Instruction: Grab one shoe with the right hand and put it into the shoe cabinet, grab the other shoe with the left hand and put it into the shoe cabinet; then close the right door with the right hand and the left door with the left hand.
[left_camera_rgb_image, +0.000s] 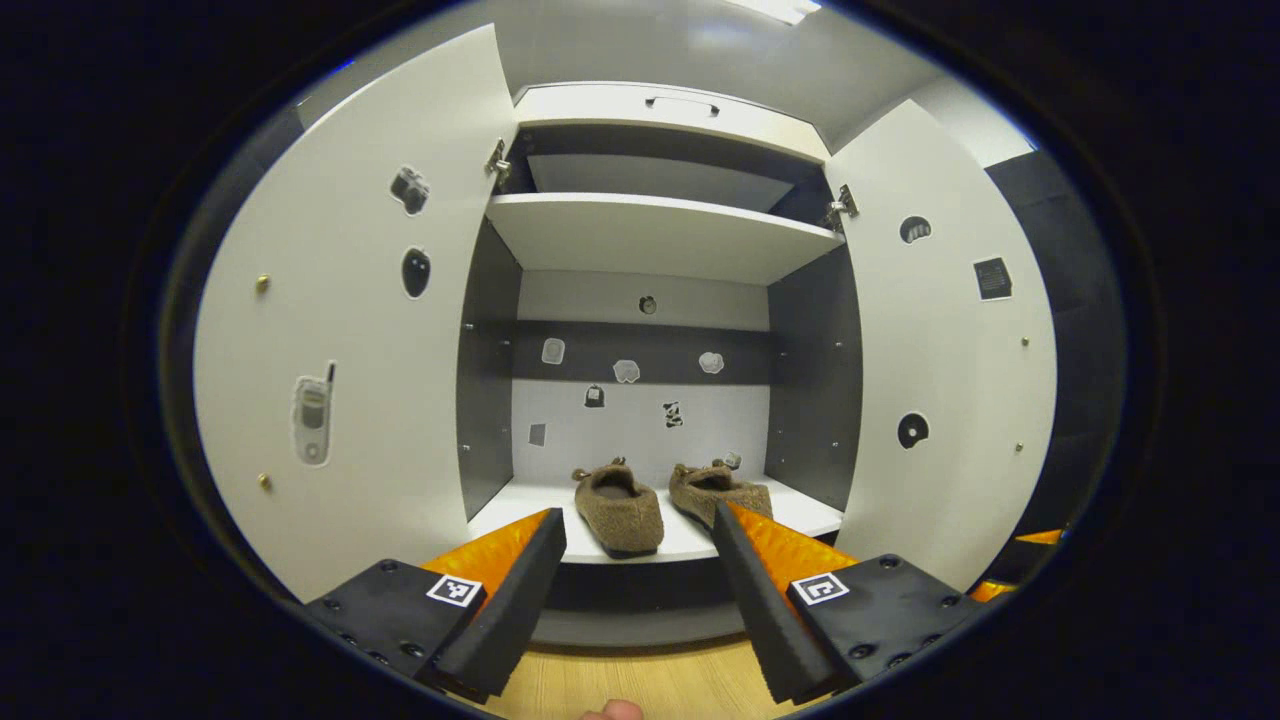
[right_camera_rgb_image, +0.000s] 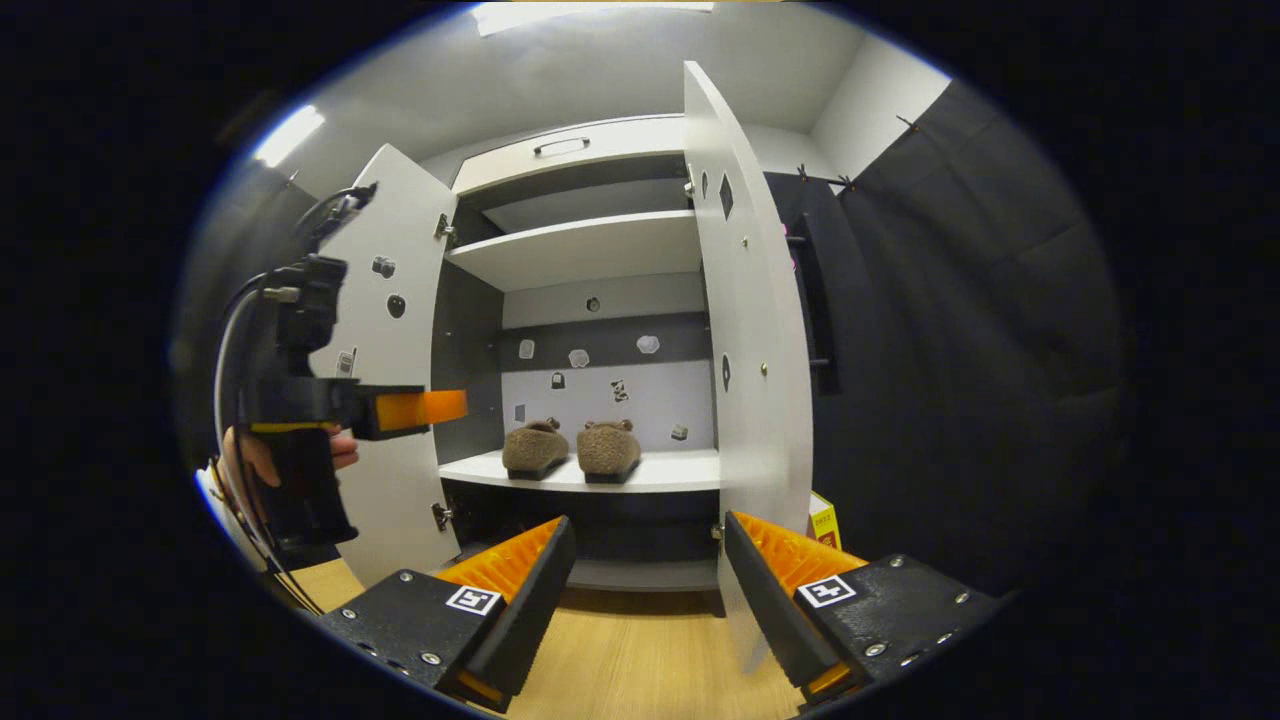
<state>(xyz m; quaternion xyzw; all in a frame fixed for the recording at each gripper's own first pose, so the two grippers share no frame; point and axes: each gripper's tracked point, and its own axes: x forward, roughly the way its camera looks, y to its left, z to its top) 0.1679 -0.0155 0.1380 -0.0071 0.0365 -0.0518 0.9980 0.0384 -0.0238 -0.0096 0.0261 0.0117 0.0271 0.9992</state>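
Two brown fuzzy shoes stand side by side on the lower shelf (left_camera_rgb_image: 800, 515) of the white shoe cabinet, one (left_camera_rgb_image: 618, 508) left of the other (left_camera_rgb_image: 715, 490). Both cabinet doors, left (left_camera_rgb_image: 350, 330) and right (left_camera_rgb_image: 950, 350), are swung wide. My left gripper (left_camera_rgb_image: 637, 520) is open in front of the shelf, holding nothing. In the right gripper view the shoes (right_camera_rgb_image: 535, 448) (right_camera_rgb_image: 608, 448) sit deeper in. The right door (right_camera_rgb_image: 750, 330) shows nearly edge-on. My right gripper (right_camera_rgb_image: 648, 525) is open and holds nothing, its right finger near that door's lower edge. The left gripper (right_camera_rgb_image: 455, 407), in a hand, hovers by the left door (right_camera_rgb_image: 390, 300).
An upper shelf (left_camera_rgb_image: 650, 230) and a drawer with a handle (left_camera_rgb_image: 680, 103) lie above the shoes. Wooden floor (right_camera_rgb_image: 620, 650) runs in front of the cabinet. A yellow box (right_camera_rgb_image: 822, 520) sits on the floor behind the right door, by the dark wall.
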